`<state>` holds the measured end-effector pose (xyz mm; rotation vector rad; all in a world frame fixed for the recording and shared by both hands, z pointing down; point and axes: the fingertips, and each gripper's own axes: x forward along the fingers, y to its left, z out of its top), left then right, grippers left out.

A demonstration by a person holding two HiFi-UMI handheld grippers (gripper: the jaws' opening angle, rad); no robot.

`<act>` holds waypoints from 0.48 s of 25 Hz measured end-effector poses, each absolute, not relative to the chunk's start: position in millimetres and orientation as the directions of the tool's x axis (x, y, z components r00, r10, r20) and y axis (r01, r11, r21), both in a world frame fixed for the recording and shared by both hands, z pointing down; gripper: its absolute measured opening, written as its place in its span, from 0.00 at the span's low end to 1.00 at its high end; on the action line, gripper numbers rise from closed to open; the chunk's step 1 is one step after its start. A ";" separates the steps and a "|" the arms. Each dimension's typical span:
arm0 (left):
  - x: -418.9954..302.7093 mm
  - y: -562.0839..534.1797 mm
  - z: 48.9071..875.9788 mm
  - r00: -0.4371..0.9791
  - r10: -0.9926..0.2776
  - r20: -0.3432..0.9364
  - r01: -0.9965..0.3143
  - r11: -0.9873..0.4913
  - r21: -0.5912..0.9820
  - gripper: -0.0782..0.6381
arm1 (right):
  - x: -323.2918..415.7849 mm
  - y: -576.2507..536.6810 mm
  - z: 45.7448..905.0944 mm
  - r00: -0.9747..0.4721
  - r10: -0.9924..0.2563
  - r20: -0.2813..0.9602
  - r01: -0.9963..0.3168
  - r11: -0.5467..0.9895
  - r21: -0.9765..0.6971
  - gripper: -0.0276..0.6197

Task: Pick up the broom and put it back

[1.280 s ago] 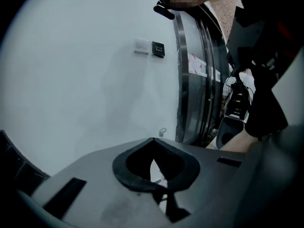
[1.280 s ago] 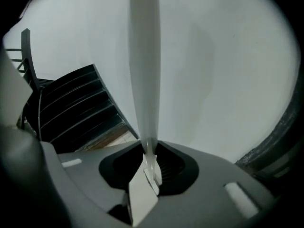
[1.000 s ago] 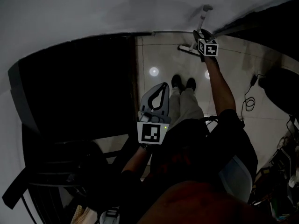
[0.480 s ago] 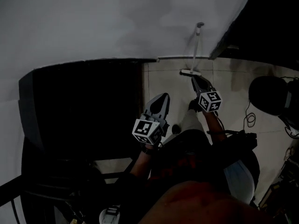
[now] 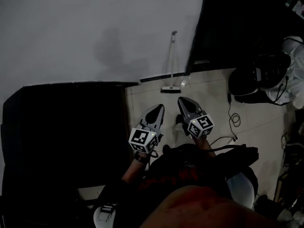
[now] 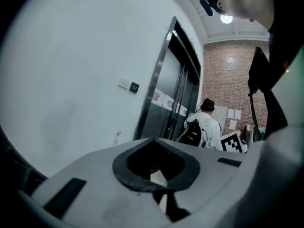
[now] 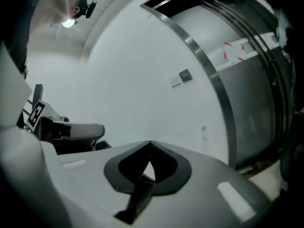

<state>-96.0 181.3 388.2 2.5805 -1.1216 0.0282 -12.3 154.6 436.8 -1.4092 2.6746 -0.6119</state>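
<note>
Right now I see the broom (image 5: 171, 61) standing upright against the white wall (image 5: 85, 32). Its head rests on the tiled floor (image 5: 213, 99), just beside the dark elevator door (image 5: 237, 27). Neither tool touches it; both sit well apart from it, side by side above the floor and pointing toward that wall.

My left gripper (image 5: 158, 108) is clenched, with its tips meeting and nothing between them in the left gripper view. My right gripper (image 5: 182, 100) has just been closing. Its jaws are now pressed together on nothing, as the right gripper view shows.

Off to the right a person in white (image 6: 206, 125) faces away, wearing a black backpack (image 6: 192, 132). I cannot tell what is in it. A black cable (image 5: 232, 115) trails across the floor near my right side.
</note>
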 end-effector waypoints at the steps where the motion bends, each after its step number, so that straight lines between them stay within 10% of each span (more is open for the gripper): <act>1: -97.8 197.7 382.8 0.701 -0.703 0.123 -0.704 -0.653 0.281 0.12 | -15.8 176.4 435.7 -0.575 -0.806 0.143 -0.785 0.493 -0.376 0.05; 12: -91.3 301.6 361.6 0.685 -0.722 0.098 -0.714 -0.638 0.289 0.12 | 4.6 301.4 368.4 -0.631 -0.760 0.152 -0.766 0.581 -0.276 0.05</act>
